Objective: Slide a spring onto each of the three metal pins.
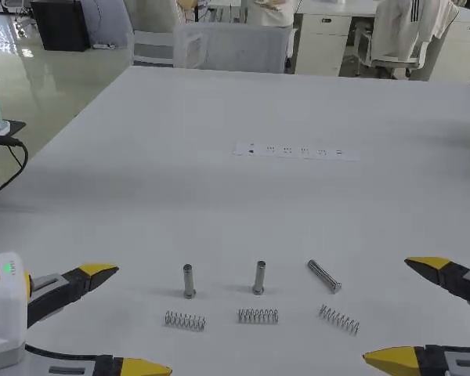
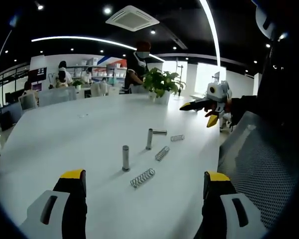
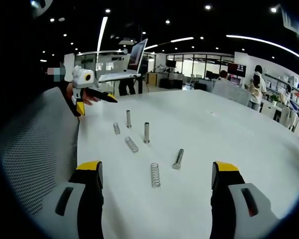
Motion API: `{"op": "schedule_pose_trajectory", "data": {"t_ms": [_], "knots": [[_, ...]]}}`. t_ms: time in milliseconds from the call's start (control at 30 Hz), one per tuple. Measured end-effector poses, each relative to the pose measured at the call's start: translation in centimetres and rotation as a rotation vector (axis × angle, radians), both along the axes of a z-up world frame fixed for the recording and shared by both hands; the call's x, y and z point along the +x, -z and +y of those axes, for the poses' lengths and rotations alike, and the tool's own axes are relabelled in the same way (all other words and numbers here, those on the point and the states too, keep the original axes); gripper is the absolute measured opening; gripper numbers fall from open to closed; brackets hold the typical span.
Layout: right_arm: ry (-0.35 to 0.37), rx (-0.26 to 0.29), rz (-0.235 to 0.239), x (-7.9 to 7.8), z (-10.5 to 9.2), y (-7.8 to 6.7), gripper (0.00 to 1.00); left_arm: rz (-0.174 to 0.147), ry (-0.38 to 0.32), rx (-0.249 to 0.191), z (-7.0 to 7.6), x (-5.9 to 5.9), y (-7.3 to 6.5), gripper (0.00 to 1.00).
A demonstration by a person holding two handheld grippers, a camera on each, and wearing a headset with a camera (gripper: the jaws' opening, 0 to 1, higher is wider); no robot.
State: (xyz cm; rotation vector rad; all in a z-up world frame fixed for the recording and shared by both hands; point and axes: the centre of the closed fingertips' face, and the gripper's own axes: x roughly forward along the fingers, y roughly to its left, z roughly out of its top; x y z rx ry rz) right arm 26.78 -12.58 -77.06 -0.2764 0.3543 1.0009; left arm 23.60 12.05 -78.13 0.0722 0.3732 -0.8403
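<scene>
White surface [image 1: 219, 141] carries all the parts. The middle pin [image 1: 259, 278] stands upright. The left pin [image 1: 188, 280] stands upright to its left, and the right pin [image 1: 324, 276] lies on its side to its right. The middle spring [image 1: 258, 316] lies flat just in front of the middle pin, flanked by the left spring [image 1: 185, 320] and the right spring [image 1: 339, 319], each apart from its pin. We hold the left tool [image 1: 121, 319] well left of the middle pin, jaws wide and empty. The right tool [image 1: 388, 311] is well to its right, also wide and empty.
</scene>
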Motion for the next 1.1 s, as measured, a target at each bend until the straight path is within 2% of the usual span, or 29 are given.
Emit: {"op": "schedule_pose_trajectory", "data": {"t_ms": [1100], "knots": [[0.019,0.006,0.009,0.43,-0.27,-0.05,0.89,-0.007,-0.002,-0.011,-0.3,-0.26,-0.42,0.95]]}}
